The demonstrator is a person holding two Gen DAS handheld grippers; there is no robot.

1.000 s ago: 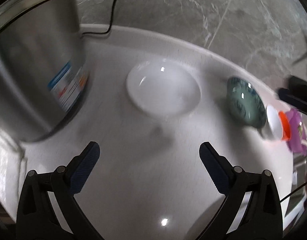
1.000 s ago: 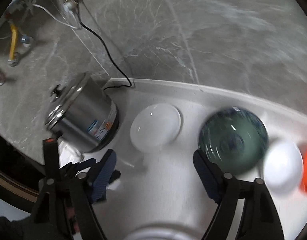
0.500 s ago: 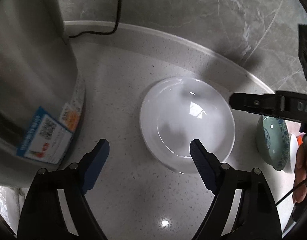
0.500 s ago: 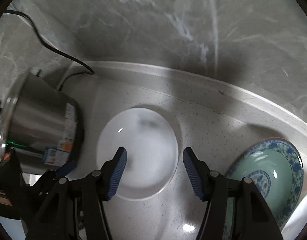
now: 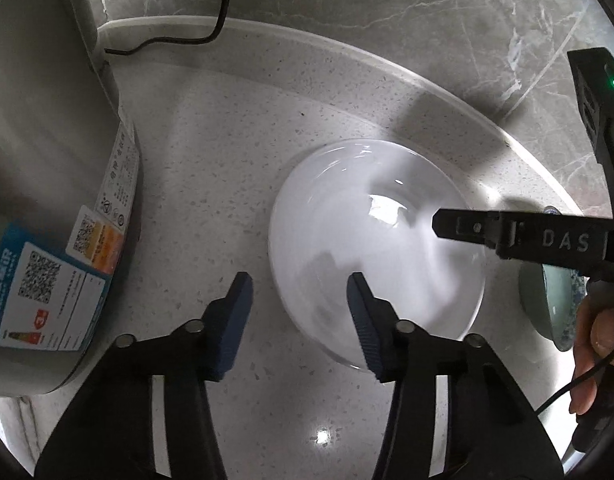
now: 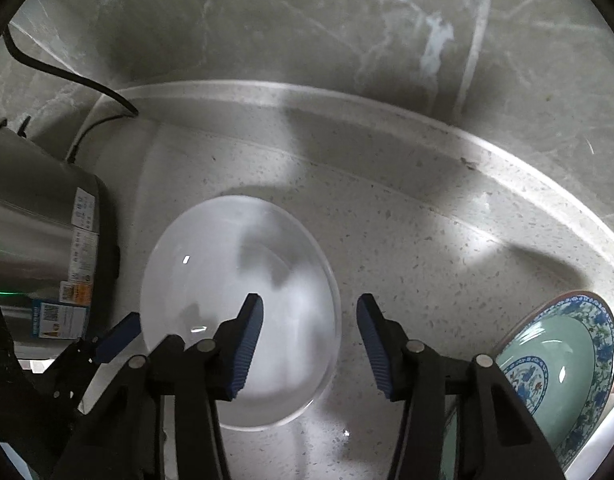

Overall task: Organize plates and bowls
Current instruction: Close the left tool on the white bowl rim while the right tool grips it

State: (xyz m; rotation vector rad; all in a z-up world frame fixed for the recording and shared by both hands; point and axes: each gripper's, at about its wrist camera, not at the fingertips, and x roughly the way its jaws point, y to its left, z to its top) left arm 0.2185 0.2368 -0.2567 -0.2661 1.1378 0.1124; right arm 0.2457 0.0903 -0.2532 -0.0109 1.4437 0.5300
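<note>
Both tongs lowered over white plate [image 5: 377, 276], jaws narrowing (still apart, unclamped), right tongs [image 6: 309, 336] lettered "DAS"

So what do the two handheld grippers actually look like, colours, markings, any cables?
Both grippers are black, with angular linkage arms joined by round silver pivot pins and two fingers tipped with ribbed dark-blue pads. In the left wrist view the right gripper's body carries pale lettering reading DAS, a small green light glows on its upper housing, and a thin black cable runs past the hand holding it. No sleeve shows.
</note>
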